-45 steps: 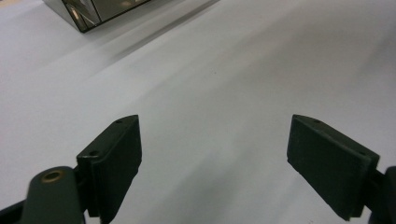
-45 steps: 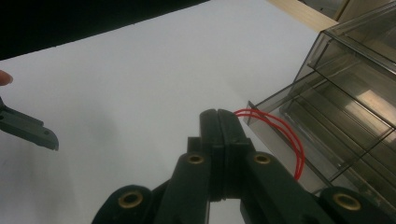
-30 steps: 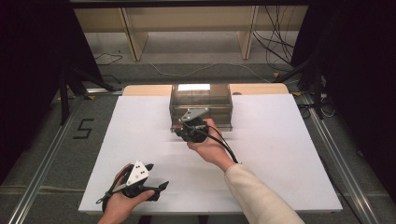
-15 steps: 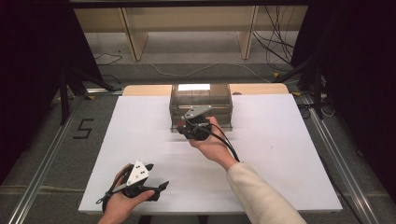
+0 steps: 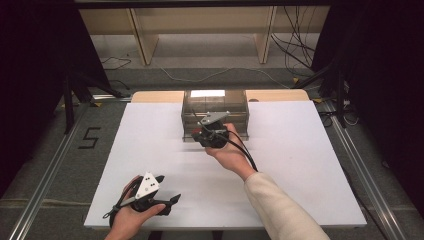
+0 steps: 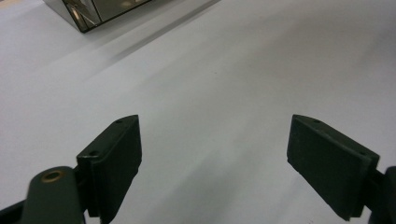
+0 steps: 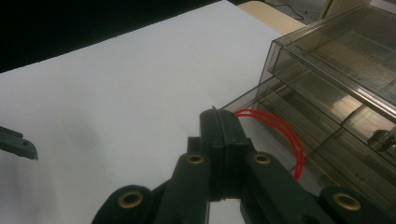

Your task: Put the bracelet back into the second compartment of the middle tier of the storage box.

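Right gripper [image 7: 219,126] has its jaws pressed together on a thin red loop [image 7: 285,135] at the front of the smoky clear drawer box [image 5: 215,107], far centre of the white table [image 5: 310,165]; judged a drawer pull, so draw straight back, level, grip firm. Left gripper [image 6: 212,158] rests near the table's front edge, jaws wide apart, empty. Where the loop attaches and the box contents are hard to make out.

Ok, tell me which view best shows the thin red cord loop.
The right gripper view: the thin red cord loop arcs from the shut right gripper against the clear smoked-plastic drawer box. The high view hides it; the left gripper view shows a box corner.
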Demonstrator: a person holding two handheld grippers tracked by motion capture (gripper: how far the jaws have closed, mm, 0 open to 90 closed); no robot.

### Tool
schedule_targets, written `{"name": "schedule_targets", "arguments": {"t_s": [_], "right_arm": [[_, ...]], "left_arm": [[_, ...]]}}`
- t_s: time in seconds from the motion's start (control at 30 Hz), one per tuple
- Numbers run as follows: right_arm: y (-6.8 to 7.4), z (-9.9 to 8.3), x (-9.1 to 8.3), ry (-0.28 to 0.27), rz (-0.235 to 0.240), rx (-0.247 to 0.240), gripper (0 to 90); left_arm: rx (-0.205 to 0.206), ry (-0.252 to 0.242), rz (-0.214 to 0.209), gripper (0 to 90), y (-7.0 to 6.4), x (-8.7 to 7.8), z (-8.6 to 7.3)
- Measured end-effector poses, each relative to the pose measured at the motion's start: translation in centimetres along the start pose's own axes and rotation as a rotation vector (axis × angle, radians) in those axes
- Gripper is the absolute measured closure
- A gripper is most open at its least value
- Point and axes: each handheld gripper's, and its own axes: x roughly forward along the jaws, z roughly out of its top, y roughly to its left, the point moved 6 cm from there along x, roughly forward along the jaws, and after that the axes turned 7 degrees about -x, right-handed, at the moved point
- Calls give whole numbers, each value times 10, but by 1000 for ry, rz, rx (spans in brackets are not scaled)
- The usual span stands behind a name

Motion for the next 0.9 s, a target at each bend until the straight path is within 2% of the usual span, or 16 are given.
{"name": "schedule_targets", "arguments": {"t_s": [0.9], "right_arm": [[-15,-2,0,9,-26,24,900]], "left_arm": [[0,-2,1,179,1,0,0]]}}
